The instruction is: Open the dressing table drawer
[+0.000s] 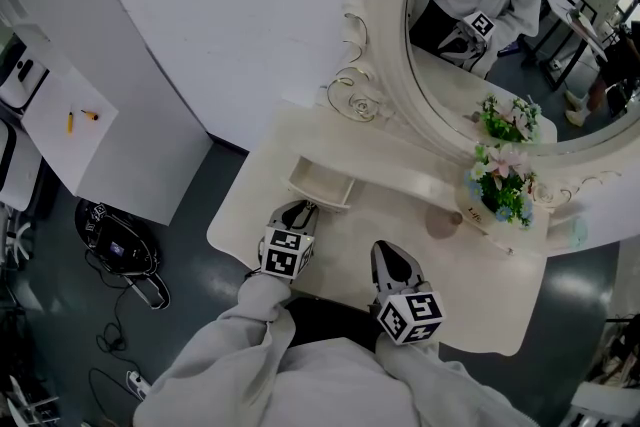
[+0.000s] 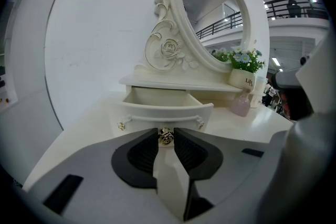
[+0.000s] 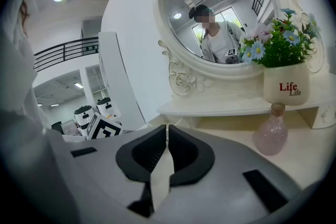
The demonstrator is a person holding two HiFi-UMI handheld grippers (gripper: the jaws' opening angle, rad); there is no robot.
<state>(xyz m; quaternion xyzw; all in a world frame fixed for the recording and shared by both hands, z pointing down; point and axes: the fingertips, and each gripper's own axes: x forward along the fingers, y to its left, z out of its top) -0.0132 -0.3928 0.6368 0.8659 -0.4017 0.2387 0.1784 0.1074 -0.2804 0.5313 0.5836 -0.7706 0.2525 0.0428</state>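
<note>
Left gripper view: cream curved-front drawer (image 2: 164,110) standing pulled out below white shelf (image 2: 178,83), small brass knob (image 2: 166,137) pinched by left gripper (image 2: 166,132); right gripper (image 3: 167,129) jaws together.

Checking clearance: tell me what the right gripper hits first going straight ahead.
The right gripper likely meets the tabletop first, just before the raised shelf, left of the pink bottle; depth is unclear.
</note>
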